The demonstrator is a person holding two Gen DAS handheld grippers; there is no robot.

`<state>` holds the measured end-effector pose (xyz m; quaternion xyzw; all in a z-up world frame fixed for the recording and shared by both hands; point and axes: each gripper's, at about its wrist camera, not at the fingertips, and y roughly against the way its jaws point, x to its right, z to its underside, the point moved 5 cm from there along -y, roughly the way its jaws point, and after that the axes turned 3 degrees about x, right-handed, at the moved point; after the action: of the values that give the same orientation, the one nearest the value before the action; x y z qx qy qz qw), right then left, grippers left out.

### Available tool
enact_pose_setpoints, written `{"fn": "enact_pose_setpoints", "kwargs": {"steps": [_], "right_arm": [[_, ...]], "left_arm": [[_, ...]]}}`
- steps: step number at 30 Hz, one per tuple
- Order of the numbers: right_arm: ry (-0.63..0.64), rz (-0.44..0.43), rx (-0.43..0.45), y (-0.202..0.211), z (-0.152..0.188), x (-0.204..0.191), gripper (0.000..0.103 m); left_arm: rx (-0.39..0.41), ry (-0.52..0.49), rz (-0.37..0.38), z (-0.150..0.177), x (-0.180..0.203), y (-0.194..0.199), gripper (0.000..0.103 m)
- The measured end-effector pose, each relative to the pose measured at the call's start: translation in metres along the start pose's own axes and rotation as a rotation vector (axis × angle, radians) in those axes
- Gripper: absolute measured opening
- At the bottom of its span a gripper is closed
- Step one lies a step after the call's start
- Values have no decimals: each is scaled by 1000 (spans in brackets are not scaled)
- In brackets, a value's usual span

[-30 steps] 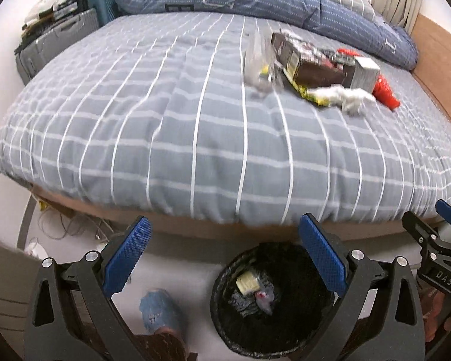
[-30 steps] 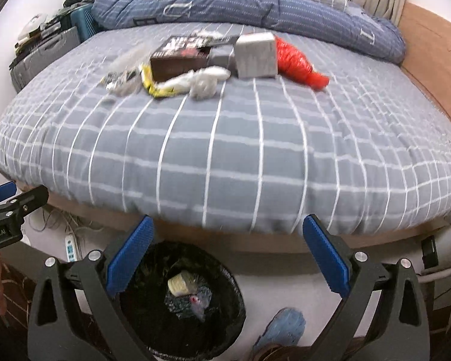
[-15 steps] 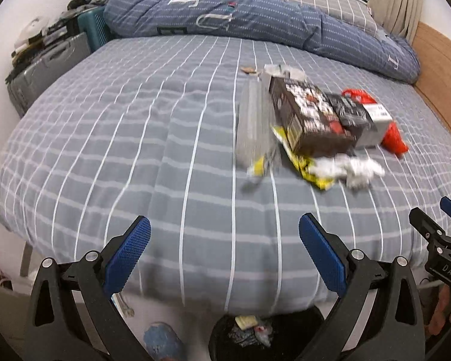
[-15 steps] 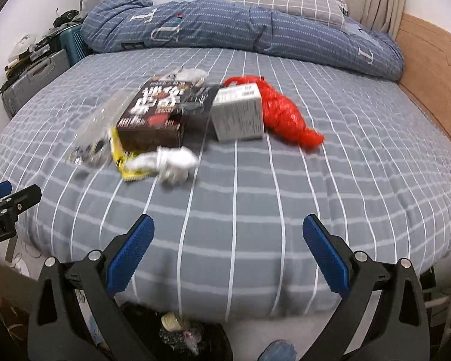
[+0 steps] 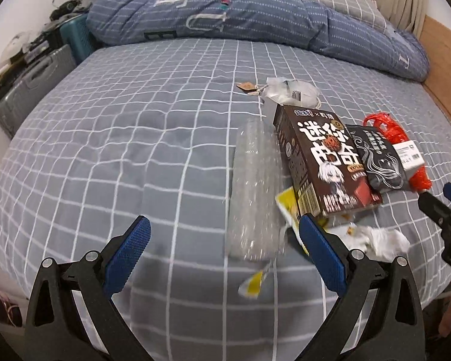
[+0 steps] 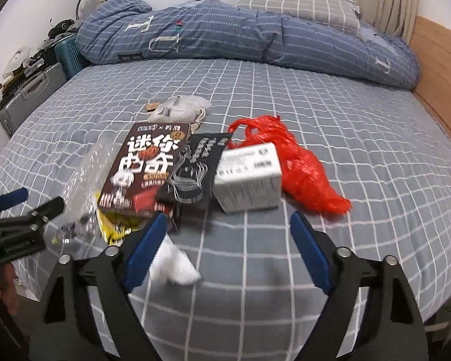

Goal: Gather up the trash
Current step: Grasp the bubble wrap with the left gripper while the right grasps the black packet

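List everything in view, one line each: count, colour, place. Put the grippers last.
Snack box: one, dark brown, middle of the bed.
Pouch: one, black, against the snack box.
Carton: one, white-grey, right of the pouch.
Plastic bag: one, red, beside the carton.
Clear plastic wrap: one, transparent, left of the snack box.
Yellow wrapper: one, under the snack box's near end.
Crumpled tissue: one, white, nearest the bed edge.
Drawstring pouch: one, whitish, behind the snack box.
Duvet: one, blue, bed head.
Suitcase: one, grey, left of the bed.
Left gripper: jaws open.
Right gripper: jaws open.
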<state>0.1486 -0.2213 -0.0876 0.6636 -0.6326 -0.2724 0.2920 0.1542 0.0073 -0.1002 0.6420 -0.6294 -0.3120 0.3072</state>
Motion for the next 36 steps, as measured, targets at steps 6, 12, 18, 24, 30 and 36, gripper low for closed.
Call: {"fn": "enact_pose_setpoints", "kwargs": {"steps": [6, 12, 18, 24, 30, 36], "right_arm": [[-69, -43, -74, -28, -11, -3, 65], [-121, -91, -125, -47, -12, -8, 49], [-156, -141, -145, -54, -16, -15, 30], [-188, -180, -128, -51, -23, -16, 8], [-150, -171, -90, -38, -28, -20, 3], [-121, -151, -62, -27, -30, -22, 2]], "left_arm": [[-32, -5, 16, -12, 5, -26, 92], [-69, -23, 44, -17, 12, -44, 70], [-133, -24, 92, -12, 18, -59, 37], [-124, -19, 108, -13, 20, -54, 24], [-108, -10, 113, -13, 18, -45, 20], [-76, -1, 108, -18, 15, -31, 19]]}}
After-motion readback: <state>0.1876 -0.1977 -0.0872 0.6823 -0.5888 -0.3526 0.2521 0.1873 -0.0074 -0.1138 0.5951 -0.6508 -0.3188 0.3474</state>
